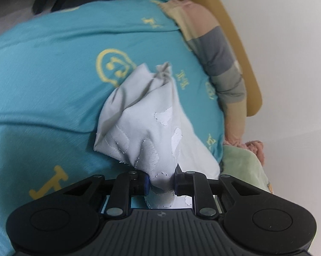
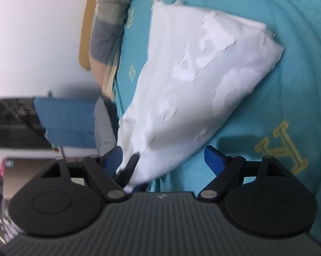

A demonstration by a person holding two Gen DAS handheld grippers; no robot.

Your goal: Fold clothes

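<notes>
A white garment (image 1: 143, 123) with torn-looking white print lies bunched on a teal bed sheet (image 1: 43, 74). My left gripper (image 1: 161, 183) is shut on the garment's near end, and the cloth is pinched between its blue pads. In the right wrist view the same white garment (image 2: 203, 74) spreads away from me over the teal sheet (image 2: 288, 85). My right gripper (image 2: 163, 157) is open. The garment's near corner hangs between its jaws, close to the left pad (image 2: 115, 155) and apart from the right one. A dark piece (image 2: 130, 166) grips that corner.
A striped pillow (image 1: 215, 49) leans on a mustard headboard (image 1: 235, 32) against a white wall. A green blanket (image 1: 241, 162) and pink fluffy cloth (image 1: 254, 147) lie at the bed's right edge. Beside the bed stand a blue object (image 2: 64, 123) and dark furniture (image 2: 11, 123).
</notes>
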